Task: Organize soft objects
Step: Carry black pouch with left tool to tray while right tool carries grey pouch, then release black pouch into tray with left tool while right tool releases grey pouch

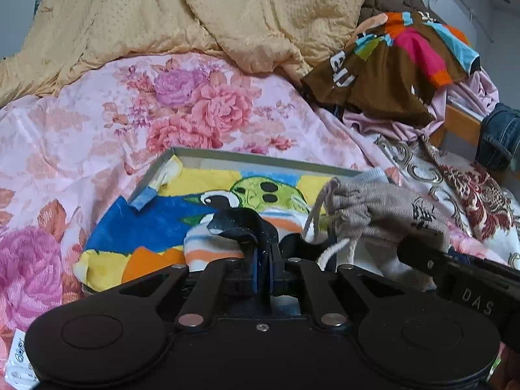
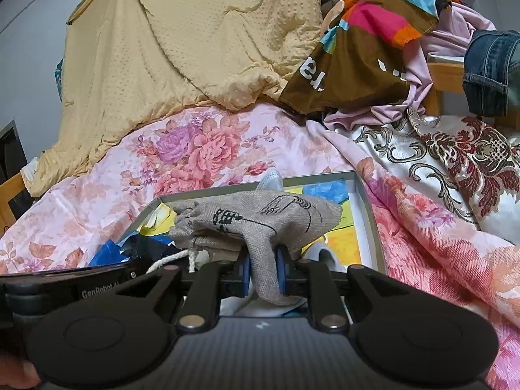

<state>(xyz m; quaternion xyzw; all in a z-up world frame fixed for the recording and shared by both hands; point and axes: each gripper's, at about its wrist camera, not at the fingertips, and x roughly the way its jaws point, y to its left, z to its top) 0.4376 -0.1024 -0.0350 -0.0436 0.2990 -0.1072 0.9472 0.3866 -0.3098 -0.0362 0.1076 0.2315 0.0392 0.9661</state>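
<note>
A shallow grey box (image 1: 260,157) lies on the bed with a bright blue, yellow and green towel (image 1: 146,227) in it. My left gripper (image 1: 265,260) is shut on a dark speckled cloth (image 1: 240,224) that drapes over the towel. A burlap drawstring pouch (image 2: 260,214) with black print hangs over the box (image 2: 367,214). My right gripper (image 2: 264,273) is shut on the pouch's lower part, its blue pads pressing both sides. In the left wrist view the pouch (image 1: 367,208) is at the right, with a black finger (image 1: 422,250) of the right gripper on it.
The box rests on a pink floral sheet (image 1: 81,130). Behind it a yellow quilt (image 1: 162,16) is piled up. A brown multicoloured cloth (image 1: 390,65), lilac fabric, jeans (image 1: 500,136) and a brocade cloth (image 2: 455,162) crowd the right by a wooden frame (image 1: 458,123).
</note>
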